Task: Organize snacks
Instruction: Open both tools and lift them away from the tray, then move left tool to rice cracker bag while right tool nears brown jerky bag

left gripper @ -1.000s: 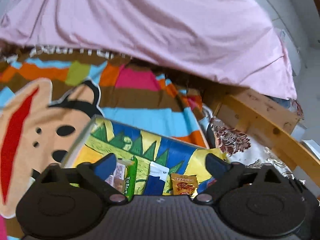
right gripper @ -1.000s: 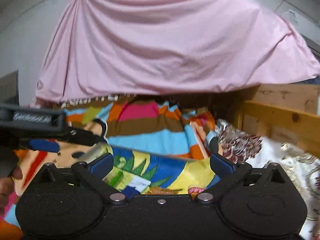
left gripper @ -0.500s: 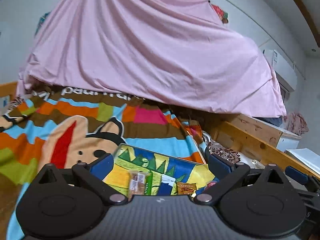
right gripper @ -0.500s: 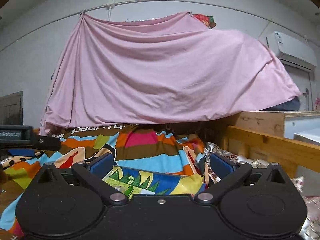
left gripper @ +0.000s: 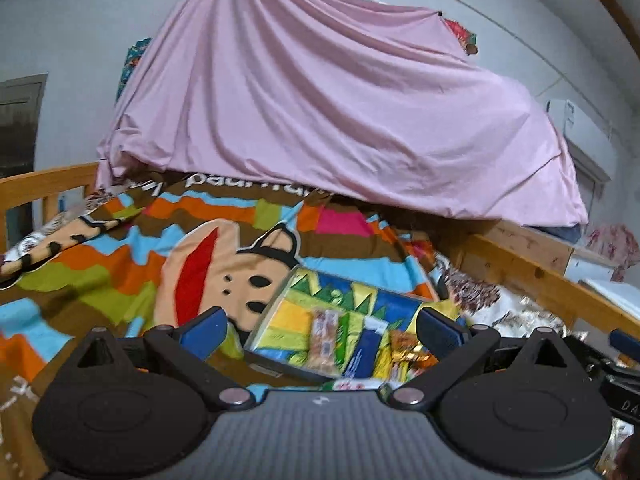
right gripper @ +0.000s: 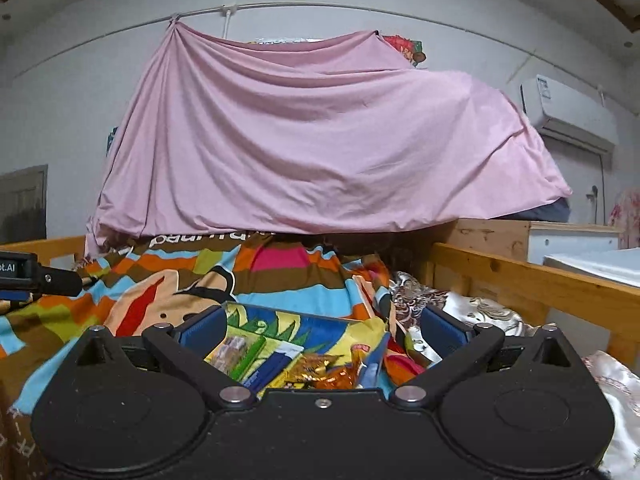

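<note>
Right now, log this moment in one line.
left gripper: open, empty | right gripper: open, empty | snacks: in tray on bed

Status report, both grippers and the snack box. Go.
Left gripper open, empty. Right gripper open, empty. Snack packets lying in the colorful box on the striped blanket, untouched. Nothing between grippers and box.

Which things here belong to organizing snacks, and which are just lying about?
Job: patterned tray; pink-wrapped snack bar; blue packet; gold-wrapped candy; open left claw; open right claw.

Lying about: striped blanket; pink sheet; wooden bed rail.
</note>
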The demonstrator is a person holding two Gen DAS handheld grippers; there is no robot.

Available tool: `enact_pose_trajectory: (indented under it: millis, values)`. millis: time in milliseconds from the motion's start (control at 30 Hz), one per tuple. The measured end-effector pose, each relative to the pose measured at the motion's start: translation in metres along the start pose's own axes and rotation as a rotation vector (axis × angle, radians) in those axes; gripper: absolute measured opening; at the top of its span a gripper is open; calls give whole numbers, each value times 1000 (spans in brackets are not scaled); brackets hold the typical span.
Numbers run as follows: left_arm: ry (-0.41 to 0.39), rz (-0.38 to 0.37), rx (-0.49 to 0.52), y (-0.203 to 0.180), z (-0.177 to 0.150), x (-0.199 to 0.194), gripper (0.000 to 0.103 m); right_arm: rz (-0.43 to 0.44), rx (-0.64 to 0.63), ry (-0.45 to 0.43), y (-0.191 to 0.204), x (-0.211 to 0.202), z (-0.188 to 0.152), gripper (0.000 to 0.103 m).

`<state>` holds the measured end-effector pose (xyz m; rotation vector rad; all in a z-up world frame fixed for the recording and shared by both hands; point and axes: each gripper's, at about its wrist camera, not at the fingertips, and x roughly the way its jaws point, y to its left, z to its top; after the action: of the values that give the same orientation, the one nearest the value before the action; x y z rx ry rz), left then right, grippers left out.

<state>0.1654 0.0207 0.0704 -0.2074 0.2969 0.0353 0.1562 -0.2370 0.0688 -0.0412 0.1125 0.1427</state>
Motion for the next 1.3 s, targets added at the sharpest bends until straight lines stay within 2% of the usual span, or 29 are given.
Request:
enact_pose_trajectory:
  millis: [233, 500, 633, 833, 1133, 1300]
  values:
    - [14, 60, 26, 11, -20, -18, 103, 1, -64, 30, 13, -23, -19, 102]
    - [69, 62, 65, 19, -44, -20, 103, 18, -39, 134, 22, -30, -36, 103]
    - [117, 108, 97, 20, -54, -16, 103, 21, -39, 182, 27, -28, -42, 103]
    - [151, 103, 127, 24, -65, -11, 103, 27, -57, 247, 33, -18, -50, 103]
    - [223, 121, 60, 39, -72, 5, 103, 59, -66, 364, 38, -1, -63, 102]
    - [300, 122, 78, 44, -79, 23, 103, 81, -88, 428, 45, 8, -72, 102]
